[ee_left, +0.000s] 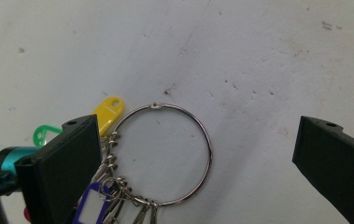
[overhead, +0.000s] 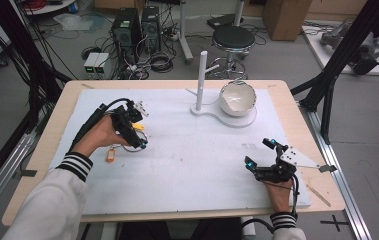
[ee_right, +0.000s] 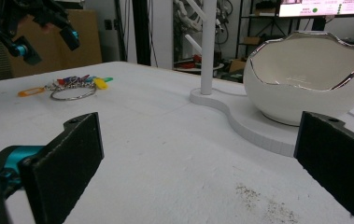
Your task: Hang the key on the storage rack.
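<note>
A person sits at a desk (overhead: 177, 200) covered by a white mat, holding a two-jaw gripper in each hand. In the high view, the left gripper (overhead: 136, 131) hovers at the left middle of the frame, pointing down over a key ring (ee_left: 165, 156). The left gripper view looks straight down on it: a large metal ring lies flat on the mat in the lower centre of the frame, with small keys and coloured tags bunched at its lower left, among them a yellow tag (ee_left: 108, 109), a green tag (ee_left: 43, 134) and a blue tag (ee_left: 90, 207). The jaws stand wide apart, one on each side of the ring, and nothing is gripped.

The pick-up looks barely begun: the ring is lined up between the jaws but not yet grasped or lifted.

The right gripper (overhead: 262, 152) rests near the lower right of the high view, jaws also spread wide and empty. A white stand (overhead: 222, 116) sits at the upper centre, with an upright post (overhead: 201, 80) and a white egg-shaped bowl (overhead: 237, 98) with a silver rim beside it. An orange tag (overhead: 110, 155) lies on the mat just left of the ring. Nothing blocks the path between ring and stand.
</note>
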The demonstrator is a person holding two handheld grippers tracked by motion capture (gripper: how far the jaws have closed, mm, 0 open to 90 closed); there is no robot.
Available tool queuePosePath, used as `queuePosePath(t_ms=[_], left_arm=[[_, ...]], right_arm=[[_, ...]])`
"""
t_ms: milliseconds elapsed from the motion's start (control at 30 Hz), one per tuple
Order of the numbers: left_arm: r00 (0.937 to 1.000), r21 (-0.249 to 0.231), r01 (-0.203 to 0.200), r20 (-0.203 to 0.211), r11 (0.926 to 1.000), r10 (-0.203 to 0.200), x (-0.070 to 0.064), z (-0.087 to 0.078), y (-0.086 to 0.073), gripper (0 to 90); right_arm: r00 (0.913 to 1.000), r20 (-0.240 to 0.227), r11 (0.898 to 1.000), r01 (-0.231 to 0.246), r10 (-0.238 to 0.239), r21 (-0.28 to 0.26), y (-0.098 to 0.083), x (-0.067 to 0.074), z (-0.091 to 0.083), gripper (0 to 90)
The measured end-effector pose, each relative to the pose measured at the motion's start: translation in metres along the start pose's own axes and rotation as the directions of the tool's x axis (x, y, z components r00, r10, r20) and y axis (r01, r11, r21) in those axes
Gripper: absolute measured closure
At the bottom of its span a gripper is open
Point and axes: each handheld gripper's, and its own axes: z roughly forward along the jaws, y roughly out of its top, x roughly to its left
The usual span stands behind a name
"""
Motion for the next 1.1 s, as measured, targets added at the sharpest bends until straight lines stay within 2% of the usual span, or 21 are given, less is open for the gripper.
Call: queuePosePath(t_ms=[133,333,433,467,533,600,667,867,1100], left_arm=[[1.0,0.059,-0.01,-0.001,0.9982,0.01,-0.001,0.011,0.003,1.9],[1.0,0.11,-0.006,0.002,0.9939,0.006,-0.002,0.021,0.006,1.9],[0.9999,0.138,-0.014,0.009,0.9903,0.013,-0.003,0.025,0.008,5.9],[0.9999,0.148,-0.009,0.014,0.9889,0.007,-0.004,0.028,0.008,11.7],[0.9999,0.155,-0.01,0.013,0.9879,0.008,-0.004,0.029,0.009,11.7],[0.9999,0.171,0.011,0.011,0.9851,-0.013,-0.005,0.033,0.009,13.1],[0.9998,0.173,0.013,0.015,0.9849,-0.016,-0.005,0.034,0.008,14.5],[0.999,0.227,0.024,0.031,0.9736,-0.032,-0.005,0.039,0.007,20.1],[0.9976,0.271,0.05,0.033,0.9612,-0.061,-0.005,0.042,0.006,32.1]], right_arm=[[1.0,0.001,1.0,0.001,-0.001,0.0,0.0,0.0,0.0,0.9],[1.0,-0.001,1.0,0.005,-0.005,-0.003,0.0,0.0,0.0,0.9],[1.0,0.0,1.0,0.006,-0.006,-0.003,0.0,0.0,0.0,0.9],[1.0,0.001,1.0,0.002,-0.002,0.0,0.0,0.0,0.0,0.9],[1.0,0.001,1.0,0.002,-0.002,-0.001,0.0,0.0,0.0,0.9],[1.0,0.0,1.0,0.007,-0.007,-0.003,0.0,0.0,0.0,0.9],[1.0,0.0,1.0,0.006,-0.006,-0.003,0.0,0.0,0.0,0.9],[1.0,0.0,1.0,0.007,-0.007,-0.003,0.0,0.0,0.0,0.9],[1.0,-0.001,1.0,0.004,-0.004,0.001,0.0,0.0,0.0,0.9]])
